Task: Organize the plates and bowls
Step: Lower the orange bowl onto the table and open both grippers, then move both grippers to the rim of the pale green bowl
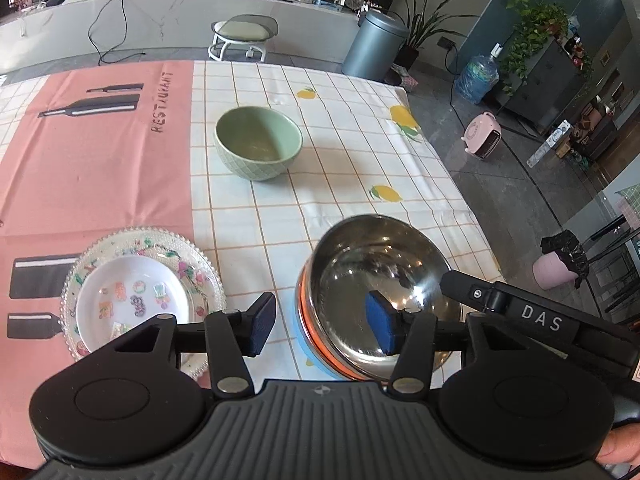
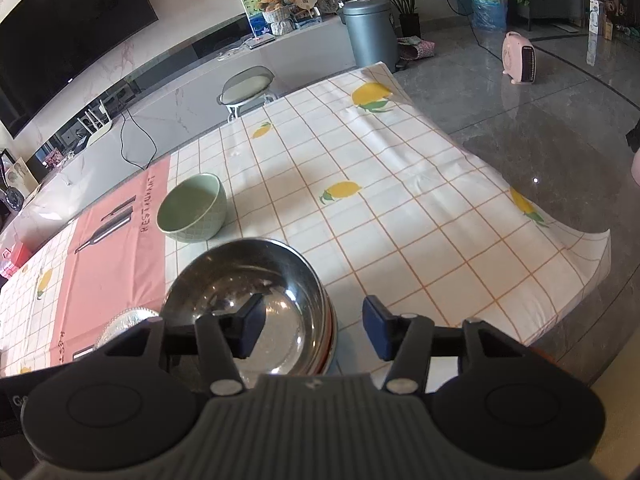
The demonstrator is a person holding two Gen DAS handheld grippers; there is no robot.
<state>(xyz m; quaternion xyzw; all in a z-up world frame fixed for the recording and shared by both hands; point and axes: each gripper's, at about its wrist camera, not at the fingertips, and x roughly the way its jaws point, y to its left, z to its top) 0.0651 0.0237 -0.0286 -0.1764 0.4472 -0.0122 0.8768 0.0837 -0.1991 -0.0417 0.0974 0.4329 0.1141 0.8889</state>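
A steel bowl (image 1: 380,276) (image 2: 248,280) sits nested on an orange-rimmed bowl (image 1: 305,312) and a blue one (image 1: 306,350) near the table's front. My left gripper (image 1: 322,320) is open and straddles the steel bowl's left rim, one pad inside and one outside, neither pressing. My right gripper (image 2: 314,330) is open across the right rim in the same way; one of its fingers (image 1: 460,286) shows in the left wrist view. A green bowl (image 1: 258,142) (image 2: 192,208) stands alone farther back. A small white plate (image 1: 132,300) lies on a patterned glass plate (image 1: 196,268) at the left.
A checked lemon tablecloth (image 2: 400,208) with a pink panel (image 1: 100,160) covers the table; its right edge drops to the grey floor. Beyond the far edge stand a stool (image 1: 244,34), a metal bin (image 1: 372,42) and a pink heater (image 1: 482,136).
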